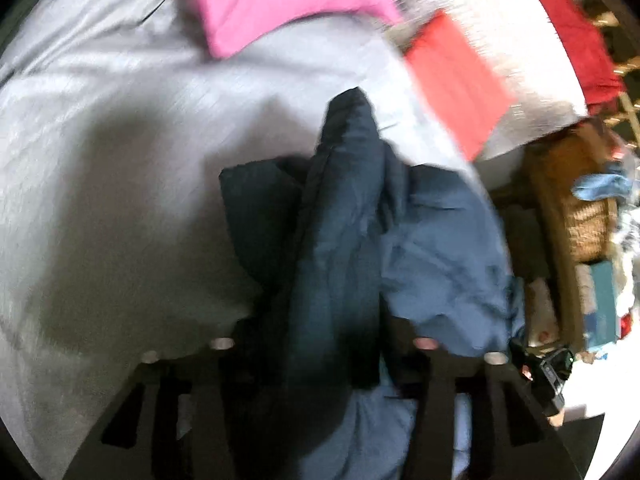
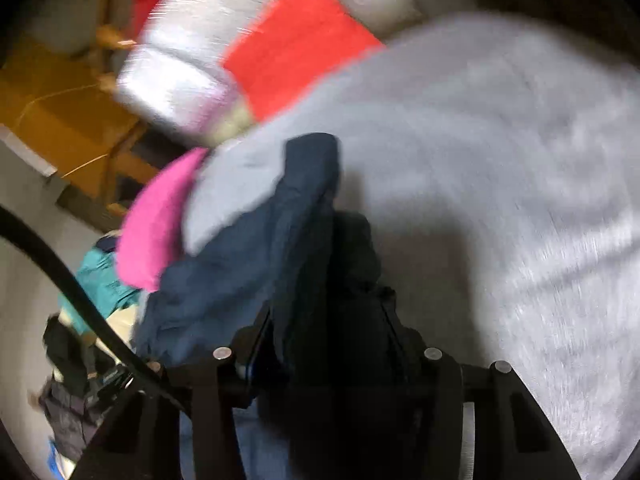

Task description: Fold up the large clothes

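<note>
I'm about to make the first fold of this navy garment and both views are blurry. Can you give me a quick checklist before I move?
1. Left gripper has the navy garment between its jaws: ok.
2. Right gripper has the same cloth bunched between its jaws: ok.
3. Grip firm on both sides: cannot tell, cloth hides the pads.
4. Grey bedspread ahead free for laying down: ok.
5. Pink cloth and red cloth lie apart from the garment: ok.
6. Garment spread flat: not ok, bunched.
</note>
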`<state>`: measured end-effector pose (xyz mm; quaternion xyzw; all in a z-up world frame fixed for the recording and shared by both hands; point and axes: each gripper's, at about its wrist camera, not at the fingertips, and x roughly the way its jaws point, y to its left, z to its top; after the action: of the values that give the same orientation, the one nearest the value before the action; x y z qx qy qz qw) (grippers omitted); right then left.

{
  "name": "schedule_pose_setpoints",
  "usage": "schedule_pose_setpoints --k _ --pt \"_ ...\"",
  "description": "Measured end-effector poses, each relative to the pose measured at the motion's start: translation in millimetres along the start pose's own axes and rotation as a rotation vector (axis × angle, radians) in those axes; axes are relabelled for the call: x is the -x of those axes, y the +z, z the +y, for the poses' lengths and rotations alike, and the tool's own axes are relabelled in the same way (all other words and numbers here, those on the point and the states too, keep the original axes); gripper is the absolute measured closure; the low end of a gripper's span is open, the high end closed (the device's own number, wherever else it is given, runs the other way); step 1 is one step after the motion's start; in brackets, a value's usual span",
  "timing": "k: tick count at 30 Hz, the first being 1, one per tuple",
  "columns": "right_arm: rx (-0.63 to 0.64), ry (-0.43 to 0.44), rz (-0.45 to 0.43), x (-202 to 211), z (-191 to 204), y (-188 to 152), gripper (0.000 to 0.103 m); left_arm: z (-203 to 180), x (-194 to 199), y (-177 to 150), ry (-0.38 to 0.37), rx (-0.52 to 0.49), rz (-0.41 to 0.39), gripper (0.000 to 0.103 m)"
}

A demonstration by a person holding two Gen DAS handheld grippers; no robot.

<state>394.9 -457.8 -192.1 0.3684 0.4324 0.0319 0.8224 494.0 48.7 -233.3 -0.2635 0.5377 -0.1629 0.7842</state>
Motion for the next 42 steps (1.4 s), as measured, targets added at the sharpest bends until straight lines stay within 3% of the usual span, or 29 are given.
schedule_pose_setpoints --k 3,5,6,14,21,23,24,26,29,33,35,38,40,42 --pt "-0.07 0.019 0.04 -1.2 -11.9 1.3 0.037 7.3 -0.8 -1.6 0.005 0.052 0.027 0.035" --pt "-0.05 0.008 0.025 11.1 -9.4 1.9 0.018 5.3 5.1 -2.5 0.01 0.051 0.023 0.034" --pt "-0.035 0.02 0.009 21.3 -8.6 1.8 0.016 4.3 9.2 -3.4 0.015 0.048 0.018 0.034" --pt "-0.098 0.071 0.041 52.4 -47.1 -9.1 0.016 1.2 46.7 -25.1 0.003 0.0 -0.007 0.031" --pt "-0.1 0.129 0.186 18.3 -46.1 -29.9 0.016 14.0 36.6 -45.6 0.03 -0.011 0.065 0.028" --pt "-0.087 0.138 0.18 9.5 -38.3 -34.7 0.016 15.7 32.2 -47.2 0.016 -0.002 0.063 0.028" --pt "-0.072 0.134 0.163 8.4 -30.6 -36.5 0.018 16.3 32.6 -47.1 0.004 0.005 0.05 0.029" --pt "-0.07 0.142 0.15 5.7 -19.5 -36.7 0.039 16.1 36.0 -46.8 -0.018 0.005 0.035 0.043" --pt "0.012 0.088 0.093 16.0 5.0 -40.2 0.05 10.2 43.9 -47.4 -0.031 -0.02 -0.001 0.058" --pt "0.085 0.128 -0.011 44.2 29.1 -37.5 0.052 1.5 55.9 -47.7 -0.066 -0.038 -0.04 0.066" --pt "0.107 0.135 -0.029 50.1 32.7 -38.3 0.052 1.5 60.2 -49.1 -0.069 -0.04 -0.052 0.066" --pt "0.054 0.053 0.034 30.0 14.8 -39.3 0.052 13.1 54.5 -48.4 -0.028 -0.01 -0.029 0.06" --pt "-0.026 0.016 0.099 15.3 -6.2 -41.8 0.044 14.9 45.3 -46.5 -0.003 0.01 -0.007 0.048" --pt "-0.072 0.028 0.115 17.3 -13.9 -41.0 0.039 15.5 42.4 -46.4 0.004 0.04 0.004 0.046"
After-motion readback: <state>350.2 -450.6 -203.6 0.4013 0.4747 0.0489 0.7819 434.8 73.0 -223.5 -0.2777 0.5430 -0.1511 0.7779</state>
